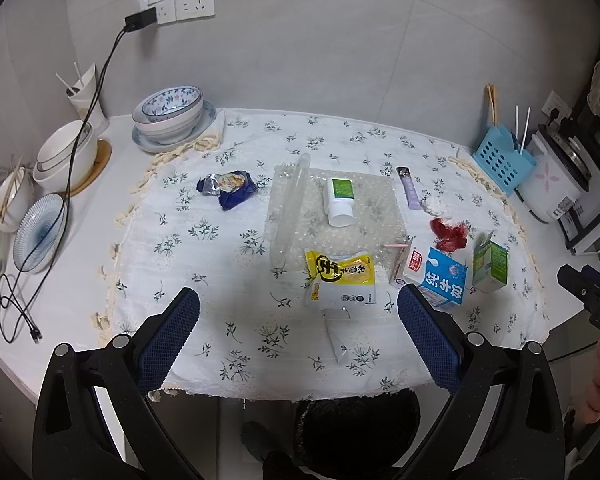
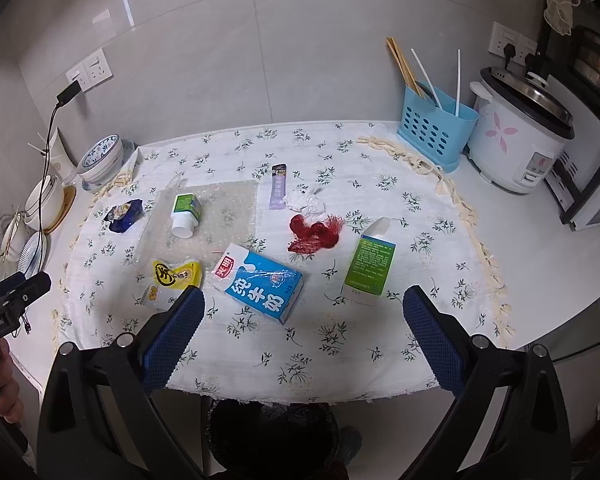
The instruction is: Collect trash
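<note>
Both wrist views over tablecloth (image 1: 236, 320)

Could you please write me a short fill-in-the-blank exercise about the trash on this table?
1. The milk carton lying on its side is mainly ____ in colour.
2. The jaws of the right gripper stand ____.
3. The chopsticks stand in a blue ____.
4. The white bottle with the green label lies on a sheet of ____.

Answers: blue; open; basket; bubble wrap

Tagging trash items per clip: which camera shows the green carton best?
The right wrist view: the green carton lies near mid-frame, its printed face turned to the camera, nothing in front of it. In the left wrist view it sits far right, smaller and seen at an angle, beside the blue milk carton.
</note>
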